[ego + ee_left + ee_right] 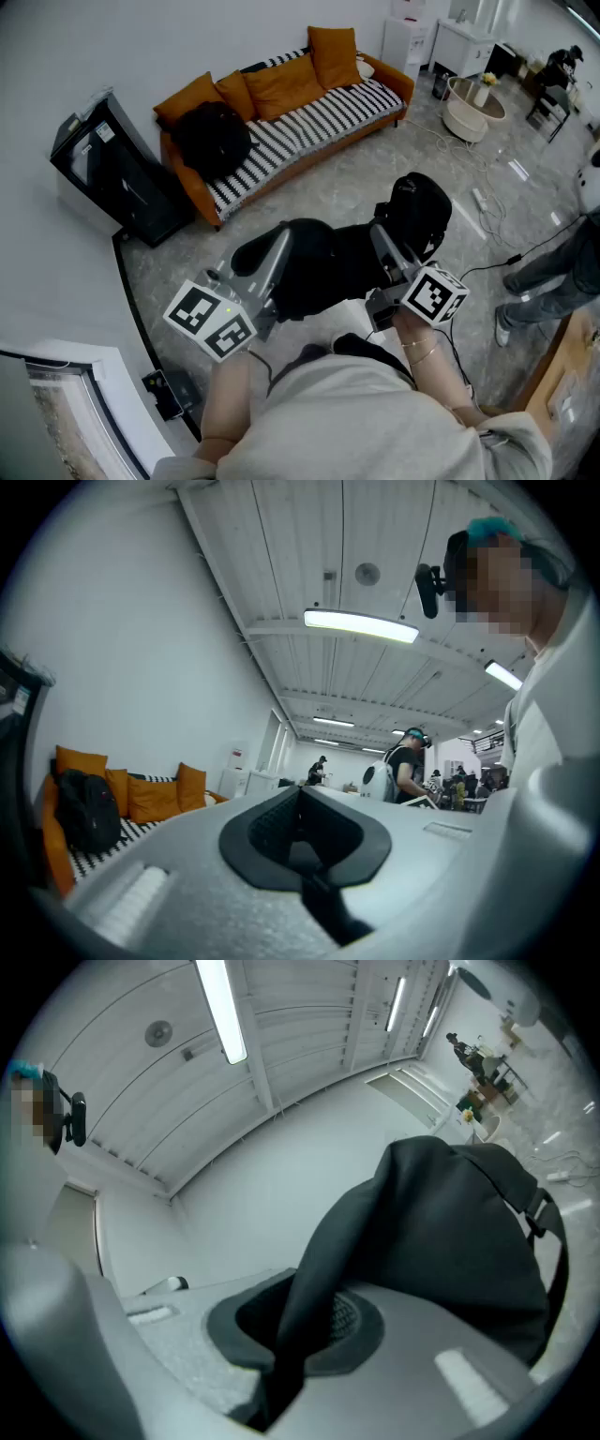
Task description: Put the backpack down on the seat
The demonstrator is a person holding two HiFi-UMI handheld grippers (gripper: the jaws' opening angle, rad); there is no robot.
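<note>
Right gripper (302, 1326) is clamped on a fold of the black backpack (319, 267), which hangs in mid-air, well short of the orange sofa (323, 120) — left gripper (305, 846) pinched closed, empty. Best approach: carry it level, aim for bare striped seat beside the second backpack (212, 139).

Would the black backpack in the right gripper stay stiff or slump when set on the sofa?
Probably floppy: the black backpack hangs in soft folds, and the right gripper pinches only a limp fold of it. It would likely slump, not stand, on the sofa. It looks bulky, so perhaps heavyish; contents are unseen.
</note>
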